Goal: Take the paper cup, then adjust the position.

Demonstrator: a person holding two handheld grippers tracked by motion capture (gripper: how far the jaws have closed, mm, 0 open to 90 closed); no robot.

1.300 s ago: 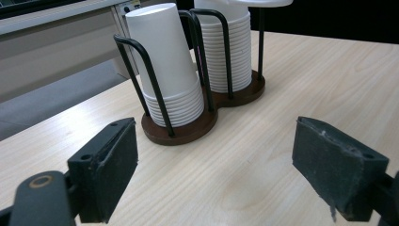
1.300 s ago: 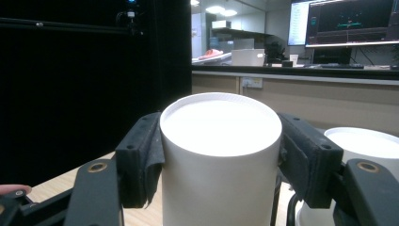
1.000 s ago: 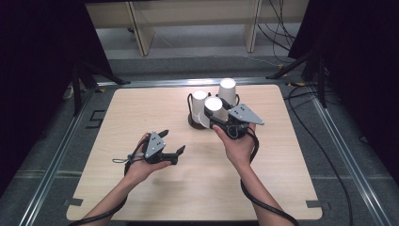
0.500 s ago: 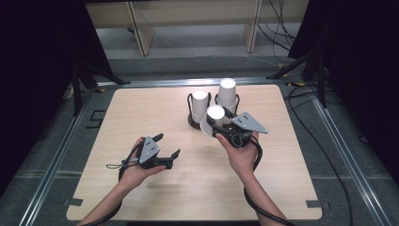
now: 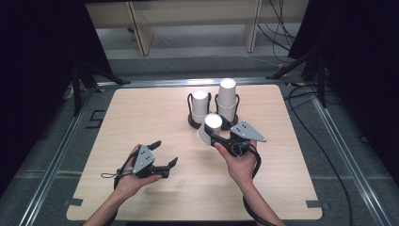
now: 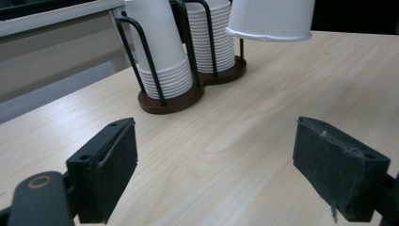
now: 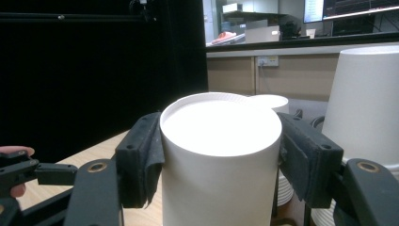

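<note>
My right gripper (image 5: 209, 135) is shut on an upside-down white paper cup (image 5: 212, 121), held tilted just in front of a black wire holder (image 5: 193, 123). The holder carries a short stack of cups (image 5: 199, 106) and a taller stack (image 5: 227, 101). In the right gripper view both pads (image 7: 141, 160) press the cup's (image 7: 219, 127) sides. My left gripper (image 5: 166, 152) hovers open and empty over the table's near left. In the left gripper view its pads (image 6: 110, 165) stand wide apart, facing the short stack (image 6: 162, 52), with the held cup (image 6: 270, 16) at the top.
The light wooden table (image 5: 141, 113) has bare room at left, right and front of the holder. Dark stands, cables and a shelf unit (image 5: 193, 14) lie beyond the far edge. The left gripper (image 7: 28, 172) shows at the right gripper view's lower left.
My right gripper has drawn the cup away from the holder toward the near edge. The left hand has drifted nearer and slightly left, jaws still apart.
</note>
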